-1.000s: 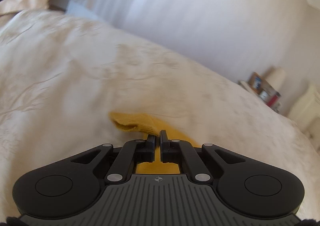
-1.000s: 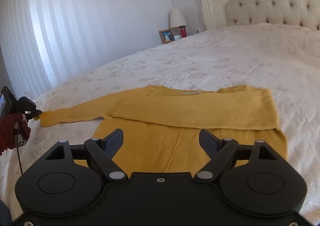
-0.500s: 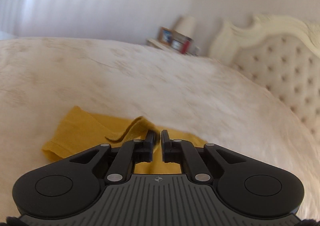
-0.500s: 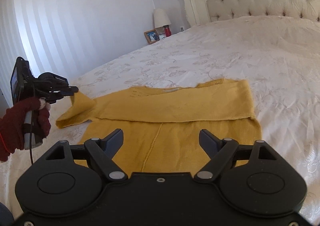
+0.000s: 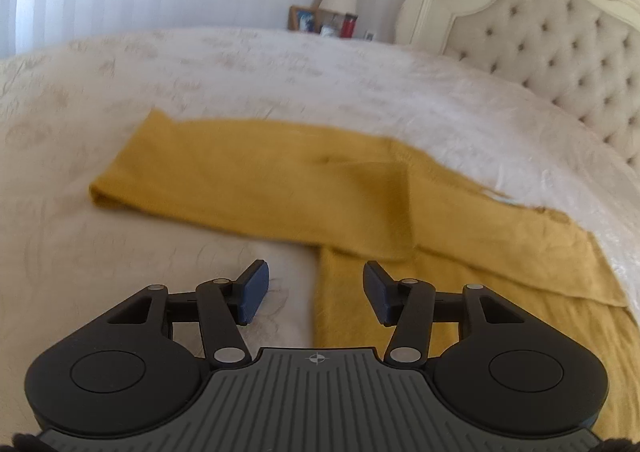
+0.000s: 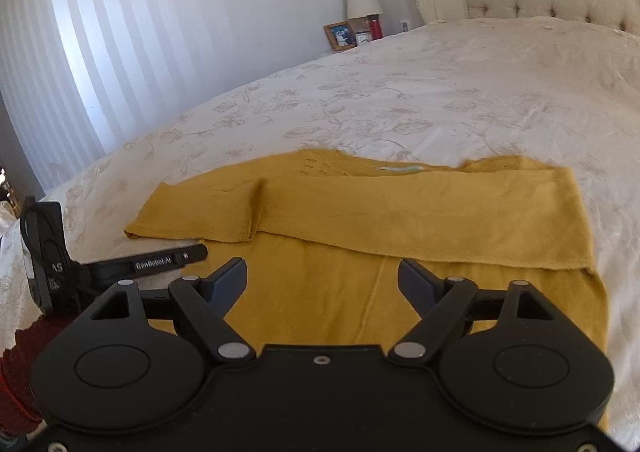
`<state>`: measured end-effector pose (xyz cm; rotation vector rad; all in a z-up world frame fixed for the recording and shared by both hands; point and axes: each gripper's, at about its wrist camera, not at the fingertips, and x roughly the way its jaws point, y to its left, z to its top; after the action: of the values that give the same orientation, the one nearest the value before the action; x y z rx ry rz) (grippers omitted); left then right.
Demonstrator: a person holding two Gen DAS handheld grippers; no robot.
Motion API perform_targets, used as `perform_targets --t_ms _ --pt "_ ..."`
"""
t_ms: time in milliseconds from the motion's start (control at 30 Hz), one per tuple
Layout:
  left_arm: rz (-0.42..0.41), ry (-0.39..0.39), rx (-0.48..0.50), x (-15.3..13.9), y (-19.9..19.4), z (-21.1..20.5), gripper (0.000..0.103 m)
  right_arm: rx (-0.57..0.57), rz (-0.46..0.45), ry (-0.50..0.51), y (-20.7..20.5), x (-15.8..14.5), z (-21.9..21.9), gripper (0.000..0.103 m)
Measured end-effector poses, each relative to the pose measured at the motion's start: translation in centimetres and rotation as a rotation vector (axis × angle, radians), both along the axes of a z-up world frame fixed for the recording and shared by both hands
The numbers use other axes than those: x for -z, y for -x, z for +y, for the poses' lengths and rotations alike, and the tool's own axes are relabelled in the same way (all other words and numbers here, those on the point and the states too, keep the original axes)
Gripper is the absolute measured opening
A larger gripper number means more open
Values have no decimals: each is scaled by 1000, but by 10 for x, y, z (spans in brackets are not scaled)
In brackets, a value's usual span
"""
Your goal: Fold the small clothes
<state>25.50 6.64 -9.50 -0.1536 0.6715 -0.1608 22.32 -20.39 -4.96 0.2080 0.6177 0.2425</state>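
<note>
A mustard-yellow sweater (image 6: 360,252) lay flat on the cream floral bedspread (image 6: 400,100) of the bed, its body spread toward the near edge and both sleeves folded across the chest. In the right wrist view the left sleeve (image 6: 200,212) lay doubled back on itself at about 10 o'clock from the garment's middle, its folded end sticking out past the sweater's side edge onto the bedspread, while the other sleeve (image 6: 440,220) stretched across toward 3 o'clock. The left hand-held gripper (image 5: 315,292) had just been opening; its jaws stood apart with nothing between them, the pads clear of the cloth and hovering over the side edge of the sweater's body, with the doubled sleeve (image 5: 256,184) lying at 12 o'clock ahead of them. The same tool showed in the right wrist view at 9 o'clock, low beside the sweater, held by a hand in a dark red knit glove (image 6: 20,372). The right hand-held gripper (image 6: 322,280) was wide open and empty, poised above the lower middle of the sweater without touching it. Beyond the bed at 12 o'clock stood a tufted cream headboard (image 5: 560,32), and on the nightstand beside it a lamp (image 6: 362,0), a framed photo (image 6: 340,36) and a red bottle (image 6: 375,26), before a pale striped wall (image 6: 160,32).
</note>
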Motion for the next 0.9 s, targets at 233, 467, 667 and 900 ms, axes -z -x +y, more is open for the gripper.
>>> perform_targets --t_ms 233,467,667,900 --pt "-74 -29 9 -15 -3 3 51 -116 8 32 -70 14 49 83" --pt "-192 -137 -48 -32 0 13 59 -131 99 -60 -130 43 75 65" --pt "-205 -111 -112 -39 -7 30 64 -124 164 -147 -151 56 83 57" --pt "-222 -109 -84 -40 -3 27 64 -156 151 -187 -152 20 81 12"
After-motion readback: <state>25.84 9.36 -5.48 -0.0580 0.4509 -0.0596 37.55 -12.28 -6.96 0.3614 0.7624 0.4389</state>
